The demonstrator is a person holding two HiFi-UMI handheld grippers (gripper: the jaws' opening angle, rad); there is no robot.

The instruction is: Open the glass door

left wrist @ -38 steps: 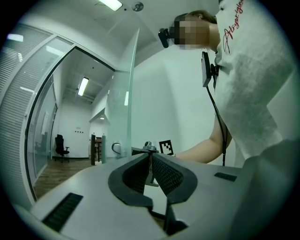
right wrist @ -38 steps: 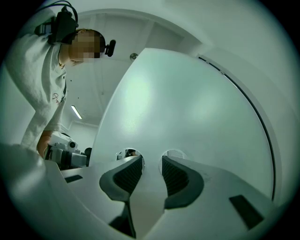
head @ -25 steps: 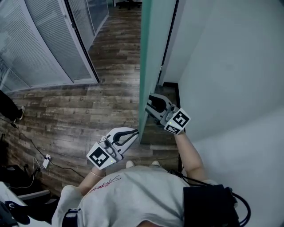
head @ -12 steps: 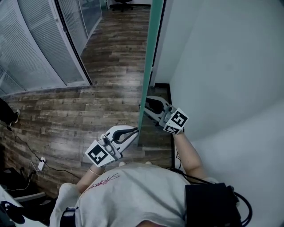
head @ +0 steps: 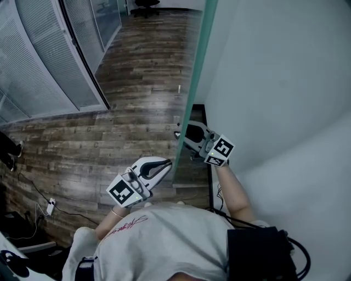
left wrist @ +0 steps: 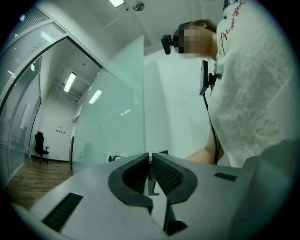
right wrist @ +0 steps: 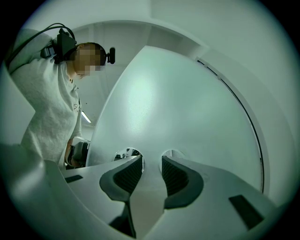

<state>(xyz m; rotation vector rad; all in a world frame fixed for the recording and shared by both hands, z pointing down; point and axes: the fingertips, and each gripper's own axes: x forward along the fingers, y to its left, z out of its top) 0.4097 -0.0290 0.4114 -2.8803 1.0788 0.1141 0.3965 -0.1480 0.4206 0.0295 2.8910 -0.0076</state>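
The frosted glass door (head: 194,71) shows edge-on in the head view as a green strip that leans to the right. In the right gripper view the glass door (right wrist: 187,103) fills the picture. My right gripper (head: 181,133) is on the door's right side, next to the white wall. Its jaws (right wrist: 152,164) are closed on a pale handle piece (right wrist: 149,187) that fills the gap between them. My left gripper (head: 167,162) is on the door's left side, its tip close to the door's edge. Its jaws (left wrist: 151,161) stand almost together with nothing held.
A white wall (head: 274,82) stands close on the right. A glass partition with blinds (head: 49,60) runs along the left of the wood floor (head: 137,110). An office chair (head: 147,4) stands far down the corridor. Cables and a power strip (head: 51,204) lie at lower left.
The door's edge has swung from nearly upright in the picture to leaning right, closer to the wall. Both grippers moved with it; the right one kept its hold.
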